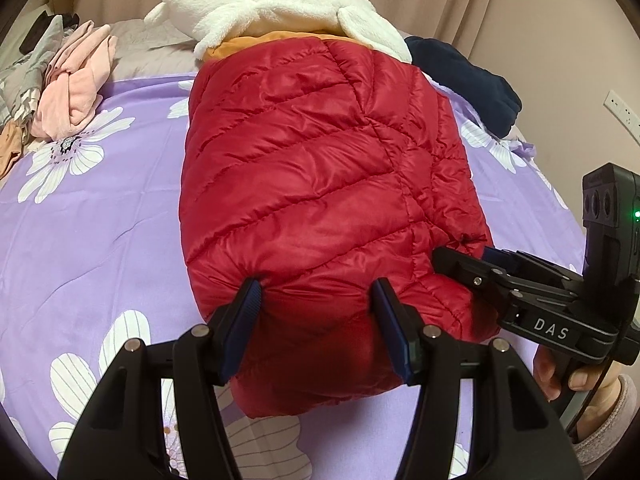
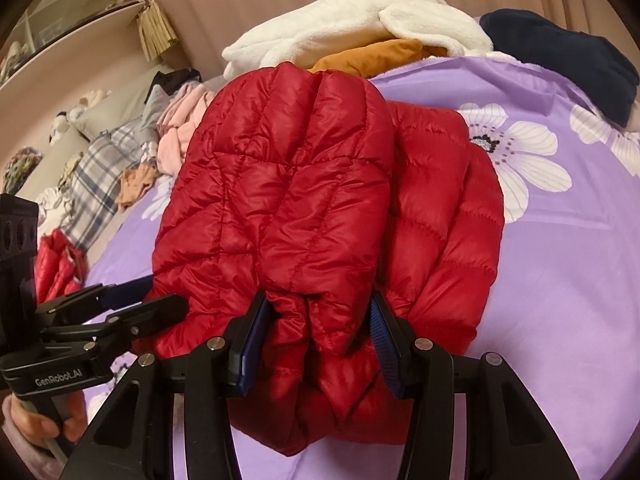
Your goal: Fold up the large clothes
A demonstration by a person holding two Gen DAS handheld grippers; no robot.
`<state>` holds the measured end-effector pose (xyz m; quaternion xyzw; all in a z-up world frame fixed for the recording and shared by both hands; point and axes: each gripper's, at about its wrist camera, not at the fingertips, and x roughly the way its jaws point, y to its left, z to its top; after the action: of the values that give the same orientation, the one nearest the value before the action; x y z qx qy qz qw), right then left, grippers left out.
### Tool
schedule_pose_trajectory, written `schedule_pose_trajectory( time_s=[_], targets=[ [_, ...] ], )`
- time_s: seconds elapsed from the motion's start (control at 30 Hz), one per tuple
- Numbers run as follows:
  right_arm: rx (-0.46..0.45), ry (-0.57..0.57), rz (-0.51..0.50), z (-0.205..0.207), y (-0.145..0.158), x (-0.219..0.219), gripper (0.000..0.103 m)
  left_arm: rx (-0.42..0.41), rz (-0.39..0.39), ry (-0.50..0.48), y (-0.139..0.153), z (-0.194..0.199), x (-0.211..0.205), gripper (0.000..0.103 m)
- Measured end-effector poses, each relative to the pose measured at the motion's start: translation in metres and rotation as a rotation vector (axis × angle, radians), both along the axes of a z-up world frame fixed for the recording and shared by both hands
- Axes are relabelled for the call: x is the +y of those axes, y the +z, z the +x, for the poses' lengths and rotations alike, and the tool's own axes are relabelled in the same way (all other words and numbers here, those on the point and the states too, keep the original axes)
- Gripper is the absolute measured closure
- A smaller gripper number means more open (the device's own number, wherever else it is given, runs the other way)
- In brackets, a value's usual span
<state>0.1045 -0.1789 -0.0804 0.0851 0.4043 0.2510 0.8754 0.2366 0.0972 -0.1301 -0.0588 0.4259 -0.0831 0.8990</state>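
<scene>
A red quilted puffer jacket lies folded into a thick bundle on the purple flowered bed cover. My left gripper is shut on the bundle's near edge, and the padding bulges between its blue pads. In the same view my right gripper bites the jacket's near right corner, held by a hand. In the right wrist view the right gripper squeezes a bunched fold of the jacket, with the left gripper at the jacket's left edge.
A white fleece over an orange garment lies behind the jacket, with a navy garment at the back right. Pink clothes and plaid clothes are heaped at the left. Curtains hang behind the bed.
</scene>
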Motion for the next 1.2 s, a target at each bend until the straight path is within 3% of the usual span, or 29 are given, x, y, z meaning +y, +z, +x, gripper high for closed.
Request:
schedule_pose_trajectory(
  time_s=[1.2],
  targets=[
    [0.008,0.000,-0.001,0.0012,-0.0029,-0.0010,0.052,0.001,-0.001,0.001,-0.0007,0.0003,-0.0014,0.046]
  ],
)
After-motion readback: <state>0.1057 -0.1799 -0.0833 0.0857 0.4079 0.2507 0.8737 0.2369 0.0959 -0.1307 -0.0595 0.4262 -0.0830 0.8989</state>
